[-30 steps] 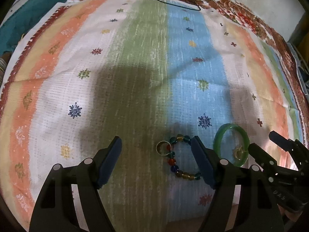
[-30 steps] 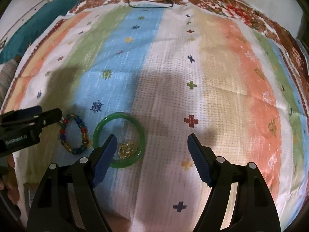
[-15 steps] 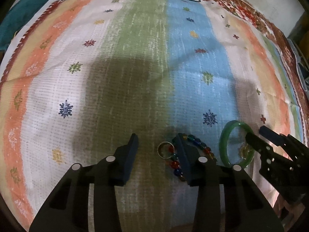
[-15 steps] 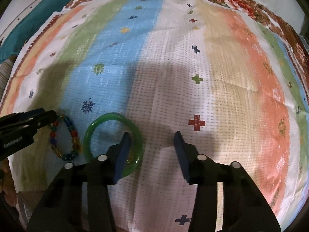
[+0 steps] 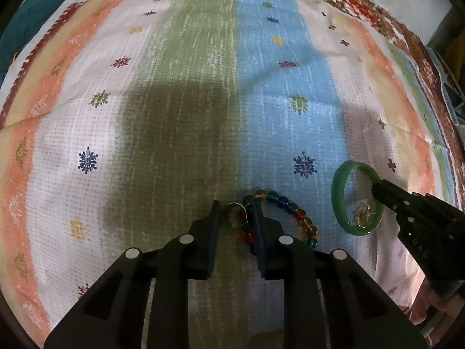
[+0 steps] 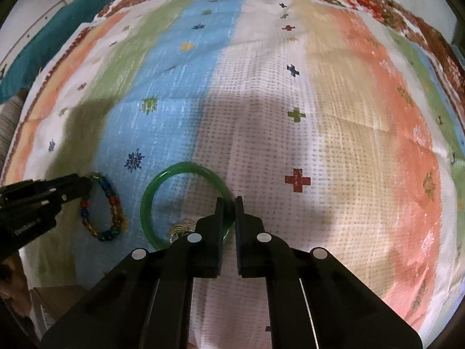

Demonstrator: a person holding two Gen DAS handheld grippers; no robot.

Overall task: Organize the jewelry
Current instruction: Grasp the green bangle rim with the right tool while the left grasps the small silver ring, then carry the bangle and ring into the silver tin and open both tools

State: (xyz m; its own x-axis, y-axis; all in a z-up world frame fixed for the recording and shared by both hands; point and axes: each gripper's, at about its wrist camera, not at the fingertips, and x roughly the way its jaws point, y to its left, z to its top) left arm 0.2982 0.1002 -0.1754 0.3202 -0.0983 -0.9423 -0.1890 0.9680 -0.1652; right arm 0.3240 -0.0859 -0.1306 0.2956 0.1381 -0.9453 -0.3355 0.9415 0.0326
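Two grippers down on striped cloth (image 5: 180, 93). Left gripper (image 5: 234, 218) closing w/ silver ring (image 5: 232, 214) and beaded bracelet (image 5: 290, 215) strand between jaws. Right gripper (image 6: 229, 212) clamped on green bangle (image 6: 162, 183) rim; gold earrings (image 6: 181, 228) inside bangle at 6 o'clock.

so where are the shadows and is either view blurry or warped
Left wrist view: a dark shadow lies on the striped patterned cloth around the multicoloured glass-bead bracelet, stripes bowing outward at the edges. Right wrist view: a similar shadow behind the translucent green bangle, right side slightly smeared.
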